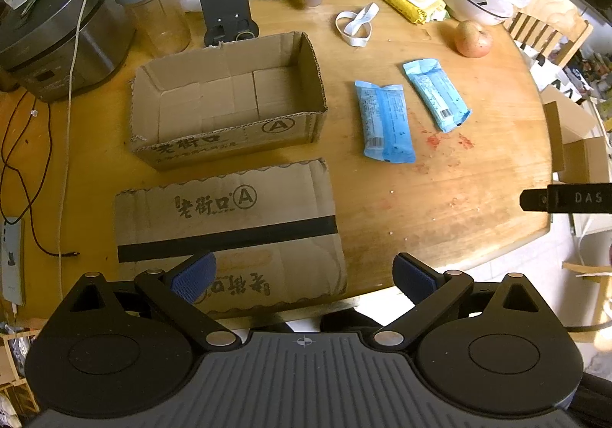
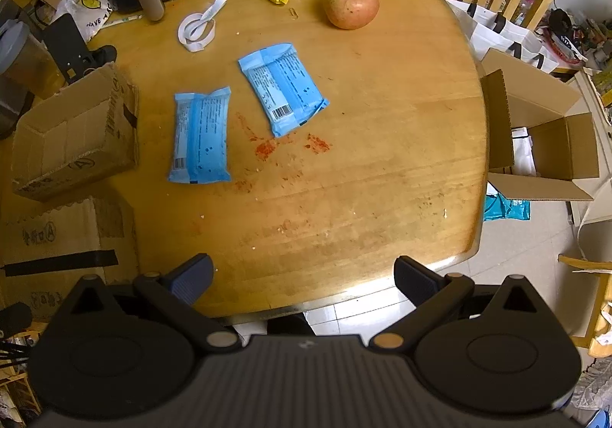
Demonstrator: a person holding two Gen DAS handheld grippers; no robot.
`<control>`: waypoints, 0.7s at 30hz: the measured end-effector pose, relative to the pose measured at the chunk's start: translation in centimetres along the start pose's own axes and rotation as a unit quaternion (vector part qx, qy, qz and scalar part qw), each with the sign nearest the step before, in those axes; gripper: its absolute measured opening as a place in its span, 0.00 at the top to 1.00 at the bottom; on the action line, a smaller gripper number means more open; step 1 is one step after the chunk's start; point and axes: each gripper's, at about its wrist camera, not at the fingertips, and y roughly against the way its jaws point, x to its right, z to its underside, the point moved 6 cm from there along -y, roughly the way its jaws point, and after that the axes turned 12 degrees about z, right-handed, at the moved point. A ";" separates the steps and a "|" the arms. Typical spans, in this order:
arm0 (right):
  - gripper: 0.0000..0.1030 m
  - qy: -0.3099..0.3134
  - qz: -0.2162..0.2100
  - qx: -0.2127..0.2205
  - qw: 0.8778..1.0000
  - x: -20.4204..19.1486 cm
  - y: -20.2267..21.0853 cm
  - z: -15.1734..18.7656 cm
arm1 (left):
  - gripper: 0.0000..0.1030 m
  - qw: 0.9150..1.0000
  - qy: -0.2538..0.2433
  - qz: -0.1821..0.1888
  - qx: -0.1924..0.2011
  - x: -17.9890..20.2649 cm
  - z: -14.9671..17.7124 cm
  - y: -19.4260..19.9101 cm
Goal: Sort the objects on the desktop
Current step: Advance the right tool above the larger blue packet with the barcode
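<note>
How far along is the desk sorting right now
Nothing looks sorted yet: the open cardboard box is empty. Nothing is in hand either; the left tool and right tool are both open above the table's near edge. Left to do: the two blue packets on the table, beside the box.

Left hand-held gripper (image 1: 304, 273) spread wide, nothing held; right hand-held gripper (image 2: 304, 277) likewise.
</note>
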 end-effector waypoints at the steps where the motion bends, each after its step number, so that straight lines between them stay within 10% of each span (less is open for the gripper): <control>1: 0.00 0.000 -0.001 0.000 1.000 0.0 0.0 -0.1 | 0.02 1.000 0.000 0.000 0.000 0.0 0.0 0.0; 21: 0.00 0.012 0.001 0.011 1.000 -0.2 -0.3 -2.6 | 0.02 1.000 0.004 0.005 -0.003 -0.2 0.1 -0.1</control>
